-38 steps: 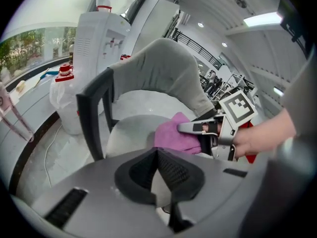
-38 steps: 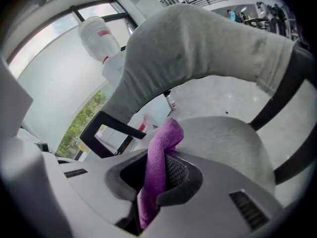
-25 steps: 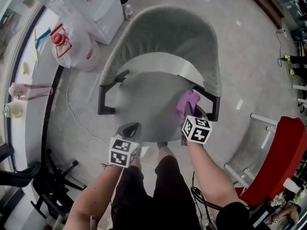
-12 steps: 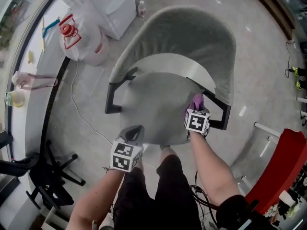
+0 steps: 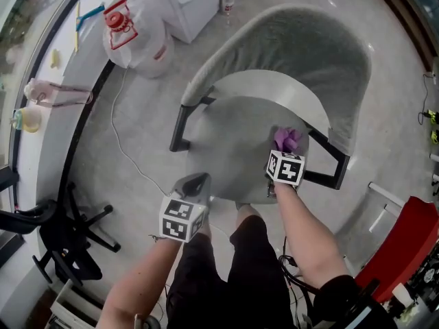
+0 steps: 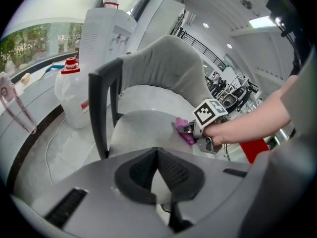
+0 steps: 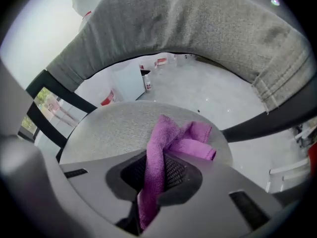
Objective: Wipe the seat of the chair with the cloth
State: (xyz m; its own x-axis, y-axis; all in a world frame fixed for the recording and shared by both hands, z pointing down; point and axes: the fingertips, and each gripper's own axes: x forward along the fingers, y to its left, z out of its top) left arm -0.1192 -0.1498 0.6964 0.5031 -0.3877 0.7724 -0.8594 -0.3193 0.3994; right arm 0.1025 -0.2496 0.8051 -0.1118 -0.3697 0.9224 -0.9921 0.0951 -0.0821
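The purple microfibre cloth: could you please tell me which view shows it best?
The right gripper view: the purple microfibre cloth fills the centre, clamped in the right gripper. The head and left gripper views show only a small purple bunch.

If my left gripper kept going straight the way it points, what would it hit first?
Most likely the chair seat, near its front edge; the left gripper points across it. Its height above the seat is hard to judge.

Crumpled purple cloth (image 5: 288, 140) on grey seat (image 5: 233, 149), R side
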